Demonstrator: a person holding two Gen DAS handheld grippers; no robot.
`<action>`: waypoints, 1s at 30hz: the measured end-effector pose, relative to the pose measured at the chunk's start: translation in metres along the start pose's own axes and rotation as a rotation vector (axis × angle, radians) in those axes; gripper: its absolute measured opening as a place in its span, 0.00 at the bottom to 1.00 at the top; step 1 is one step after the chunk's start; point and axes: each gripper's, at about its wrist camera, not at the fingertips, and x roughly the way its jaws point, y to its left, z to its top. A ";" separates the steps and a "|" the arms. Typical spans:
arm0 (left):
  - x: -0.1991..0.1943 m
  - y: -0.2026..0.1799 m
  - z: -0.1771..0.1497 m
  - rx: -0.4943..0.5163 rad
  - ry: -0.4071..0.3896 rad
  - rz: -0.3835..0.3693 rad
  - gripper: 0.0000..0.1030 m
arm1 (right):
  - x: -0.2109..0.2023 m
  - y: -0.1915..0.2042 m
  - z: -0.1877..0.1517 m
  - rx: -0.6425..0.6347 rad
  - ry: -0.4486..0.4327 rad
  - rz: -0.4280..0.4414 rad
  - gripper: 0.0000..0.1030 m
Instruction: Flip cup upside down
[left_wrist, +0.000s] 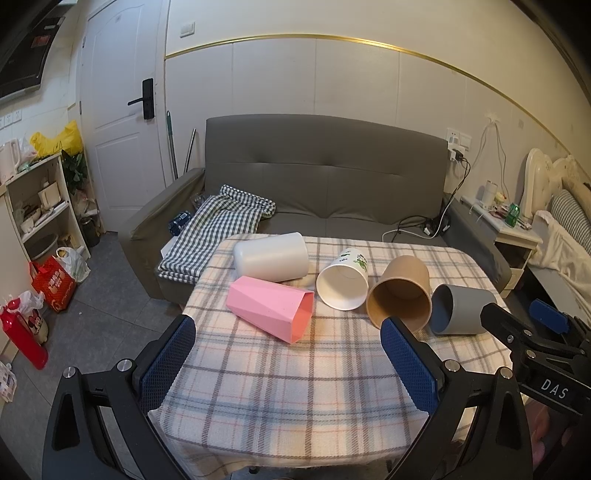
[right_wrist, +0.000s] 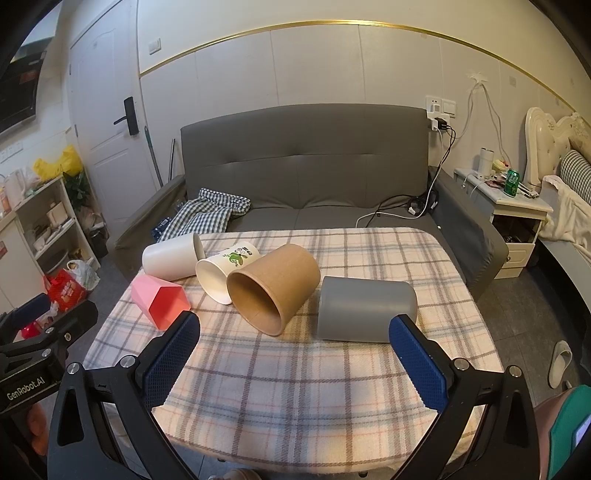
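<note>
Behind the worktop (right_wrist: 295, 369) a grey sofa (right_wrist: 314, 177) is filling the background, with a checked cloth lying on its seat. Five cups are lying on their sides on the plaid cover: white cup (right_wrist: 170, 261), pink cup (right_wrist: 160, 301), printed paper cup (right_wrist: 225, 271), brown cup (right_wrist: 273, 288), grey cup (right_wrist: 365, 308).

Right tool (right_wrist: 294, 360) is hovering wide open, holding nothing; grey cup is sitting just ahead of its right-hand finger, brown cup ahead and between the fingers. Left tool (left_wrist: 288, 363) is likewise gaping wide and empty, pink cup (left_wrist: 271, 308) lying just ahead, between its fingers.

Nothing is gripped yet; the step looks like the approach to a first cup. Judgement: cups are crowding together, so the tool should be coming in across the wall of one cup, fingers either side, clear of neighbours. Paper walls will likely be crushing under a hard squeeze; a light grip suits. Round cups may be rolling when nudged. Then lift, turn mouth down, set flat.
</note>
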 end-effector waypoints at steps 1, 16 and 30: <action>0.000 0.000 0.000 0.000 0.001 0.000 1.00 | 0.000 0.000 0.000 0.000 0.000 0.000 1.00; -0.005 0.000 0.001 0.008 0.001 0.005 1.00 | 0.005 0.001 -0.005 0.006 0.006 0.005 1.00; 0.010 0.056 0.013 -0.205 0.088 0.211 1.00 | 0.031 0.031 0.063 -0.319 0.111 0.218 1.00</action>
